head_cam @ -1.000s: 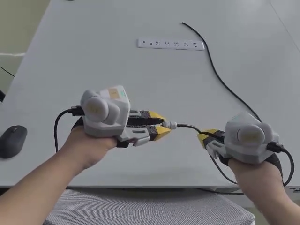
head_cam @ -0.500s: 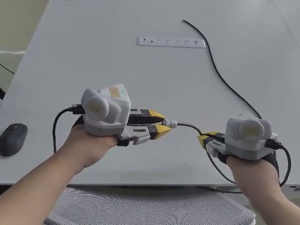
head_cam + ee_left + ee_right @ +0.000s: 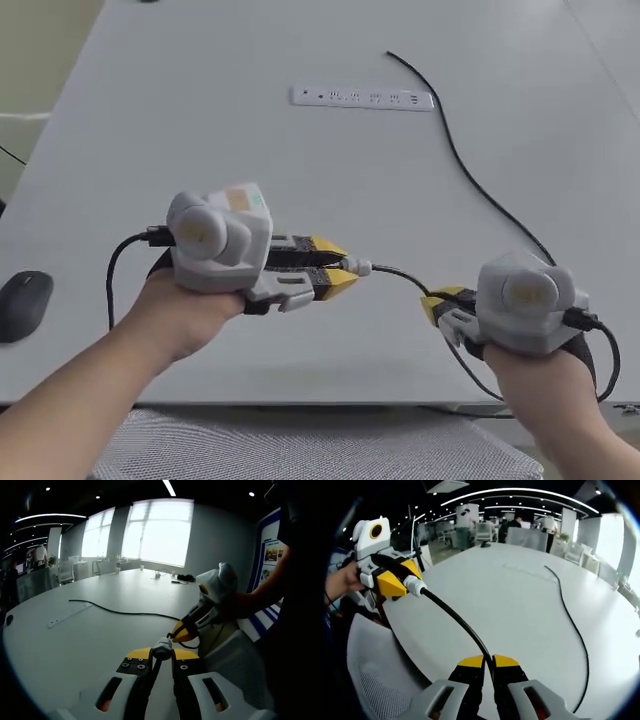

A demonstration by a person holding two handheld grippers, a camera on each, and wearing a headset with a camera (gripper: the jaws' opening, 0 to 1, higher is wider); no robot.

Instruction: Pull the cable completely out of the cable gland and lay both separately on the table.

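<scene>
Above the table's near edge, my left gripper point(image 3: 340, 272) is shut on a small white cable gland point(image 3: 360, 267). The gland point(image 3: 161, 646) sticks out between the yellow jaw tips. A black cable point(image 3: 398, 275) runs out of the gland, sagging to the right. My right gripper point(image 3: 432, 300) is shut on that cable point(image 3: 460, 620) a short way along. In the right gripper view the gland point(image 3: 414, 586) sits in the other gripper's jaws at upper left. In the left gripper view the other gripper point(image 3: 181, 630) holds the cable just beyond the gland.
A white power strip point(image 3: 363, 97) lies far across the grey table point(image 3: 250, 130), its long black cord point(image 3: 470, 170) trailing toward the near right edge. A dark mouse point(image 3: 22, 303) rests at the left edge. A grey mesh chair seat point(image 3: 310, 445) is below the table edge.
The right gripper has moved slightly down and away from the left one with the cable in it. The left gripper has barely moved.
</scene>
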